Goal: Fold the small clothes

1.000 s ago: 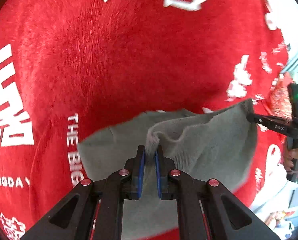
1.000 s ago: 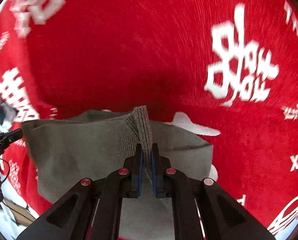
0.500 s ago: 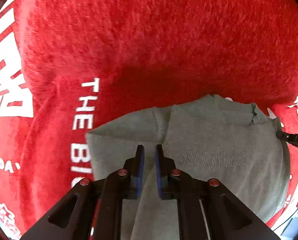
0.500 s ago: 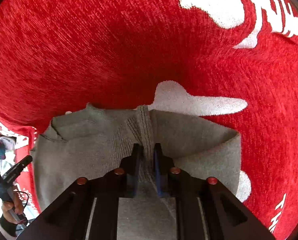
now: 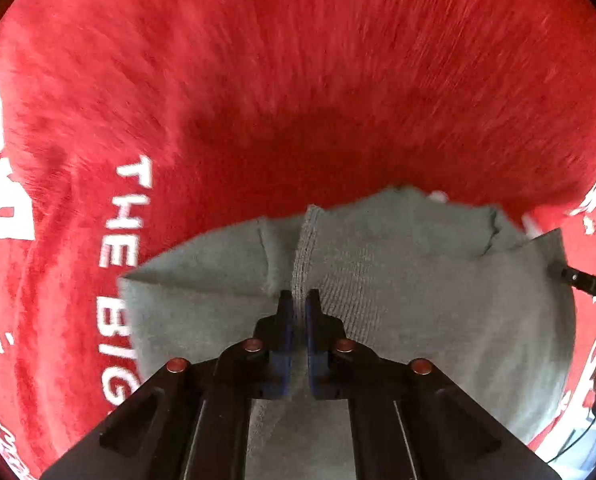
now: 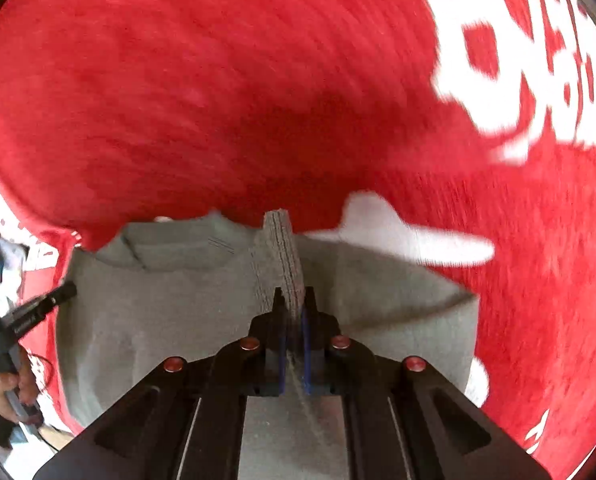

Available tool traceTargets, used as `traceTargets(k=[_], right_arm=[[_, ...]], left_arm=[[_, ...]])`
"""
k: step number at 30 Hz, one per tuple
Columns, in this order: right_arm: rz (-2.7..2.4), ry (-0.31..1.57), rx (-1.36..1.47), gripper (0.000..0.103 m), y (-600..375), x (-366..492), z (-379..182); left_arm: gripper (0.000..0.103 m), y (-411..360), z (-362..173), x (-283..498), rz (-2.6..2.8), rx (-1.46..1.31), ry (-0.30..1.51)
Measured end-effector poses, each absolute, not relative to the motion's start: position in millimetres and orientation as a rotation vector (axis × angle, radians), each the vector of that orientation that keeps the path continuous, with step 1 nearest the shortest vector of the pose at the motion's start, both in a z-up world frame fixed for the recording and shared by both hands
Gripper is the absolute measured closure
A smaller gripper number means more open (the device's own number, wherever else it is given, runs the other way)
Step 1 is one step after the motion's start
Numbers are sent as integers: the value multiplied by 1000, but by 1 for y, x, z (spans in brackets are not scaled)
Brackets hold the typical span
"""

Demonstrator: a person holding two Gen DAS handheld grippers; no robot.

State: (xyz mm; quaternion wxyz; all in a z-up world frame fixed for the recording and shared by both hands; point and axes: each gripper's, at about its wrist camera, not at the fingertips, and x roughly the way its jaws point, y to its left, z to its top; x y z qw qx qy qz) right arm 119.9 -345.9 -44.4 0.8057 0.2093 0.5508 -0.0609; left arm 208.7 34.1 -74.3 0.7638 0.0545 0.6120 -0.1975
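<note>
A small grey knit garment [image 5: 418,300] lies on a red fuzzy cloth [image 5: 298,80]. In the left wrist view my left gripper [image 5: 299,300] is shut on a ribbed edge of the garment, with the fabric pinched between the blue pads. In the right wrist view the same garment [image 6: 158,312] spreads to both sides, and my right gripper [image 6: 294,296] is shut on its ribbed band [image 6: 284,248], which stands up between the jaws. Each gripper shows at the edge of the other's view: the right gripper [image 5: 586,284], the left gripper [image 6: 38,312].
The red cloth [image 6: 258,80] carries white printed letters [image 5: 126,216] and white characters [image 6: 518,80]. A person's hand [image 6: 14,392] holds the left gripper at the left edge. Cluttered surroundings show at the far left.
Both grippers came down close to the red cloth with the garment. The garment went from hanging and bunched to spread out on the cloth. Both stay shut on its ribbed edge.
</note>
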Motion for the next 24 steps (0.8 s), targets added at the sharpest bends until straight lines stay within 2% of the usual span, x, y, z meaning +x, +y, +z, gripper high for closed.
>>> traceTargets(k=[2,7,9,11,12,14,19,22,24], right_arm=[[-128,1191,432,96,-345,126,-49],[-204,1278,556,98,-360,134,-93],[-215,1263,616,96,-367,129,-90],[-236,1269,599,91,-368,123,-84],[-251,1275,579,85,-369,120,-80],[-280,1270,506,80,-363,114,-68],[-202,1213,423,80,-332,83,-35],[-168,1252,418,80,-308,61,-42],[-175,1309,412,80,-298,47,-61]], left_arm=[[96,42,-67,202,-417,144,1290],[96,56,-100,207,-345,154,1361],[86,58,-98,210,-301,148,1348],[55,63,-92,211,-239,163,1325],[53,70,-86,210,-192,173,1306],[53,81,-76,208,-161,164,1297],[53,97,-50,186,-233,139,1315],[52,92,-51,161,-263,183,1336],[52,95,-70,140,-247,189,1389]])
